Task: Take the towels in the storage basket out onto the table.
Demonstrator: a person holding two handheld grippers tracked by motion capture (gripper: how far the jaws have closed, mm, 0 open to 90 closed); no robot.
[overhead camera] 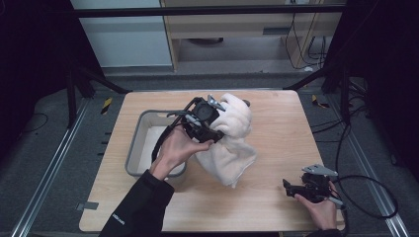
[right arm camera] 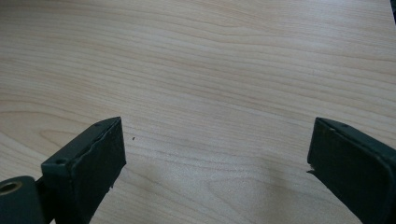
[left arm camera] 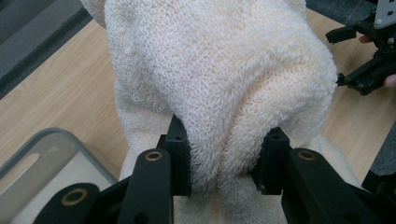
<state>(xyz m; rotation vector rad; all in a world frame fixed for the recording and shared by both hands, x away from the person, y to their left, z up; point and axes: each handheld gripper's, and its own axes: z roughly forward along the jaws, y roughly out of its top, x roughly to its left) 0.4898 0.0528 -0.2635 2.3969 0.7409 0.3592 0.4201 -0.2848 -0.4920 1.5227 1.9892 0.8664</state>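
A cream terry towel [overhead camera: 232, 138] hangs bunched above the middle of the wooden table [overhead camera: 276, 128], its lower end drooping to the tabletop. My left gripper [overhead camera: 217, 129] is shut on a thick fold of it; in the left gripper view the towel [left arm camera: 219, 74] bulges between both black pads [left arm camera: 180, 154]. My right gripper [overhead camera: 289, 186] rests low at the table's front right, held in a hand. In the right gripper view its jaws stand wide apart over bare wood, right gripper [right arm camera: 215, 154] open with nothing between them.
A grey plastic bin [overhead camera: 143, 118] sits on the table's left half, beside my left forearm. A black cable [overhead camera: 365, 192] loops off the right edge. Dark frame bars and floor rails surround the table.
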